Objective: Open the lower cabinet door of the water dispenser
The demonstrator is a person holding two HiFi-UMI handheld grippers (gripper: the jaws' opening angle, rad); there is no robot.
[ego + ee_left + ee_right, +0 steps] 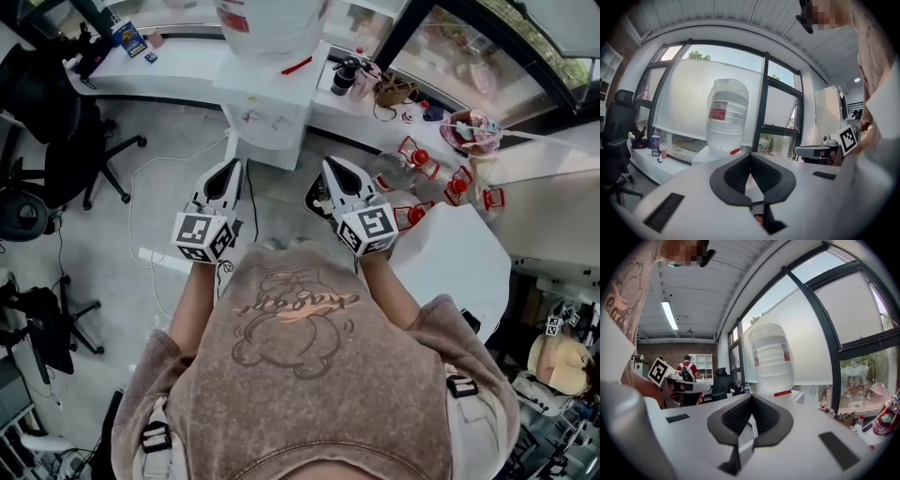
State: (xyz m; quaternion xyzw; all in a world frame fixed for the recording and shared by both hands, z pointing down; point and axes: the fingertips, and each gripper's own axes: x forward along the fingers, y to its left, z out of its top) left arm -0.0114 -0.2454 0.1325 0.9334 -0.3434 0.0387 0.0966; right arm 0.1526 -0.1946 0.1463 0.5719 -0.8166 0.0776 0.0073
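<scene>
Ahead of and between the two grippers, the water dispenser [272, 82] is found, its lower cabinet door foreshortened beyond judging. The left gripper [231, 167] and the right gripper [331, 164] are held closed on nothing, about equally short of it.

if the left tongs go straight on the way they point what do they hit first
The left tongs would likely meet the water dispenser, just under its bottle; nothing shows in between, but depth is unclear.
</scene>
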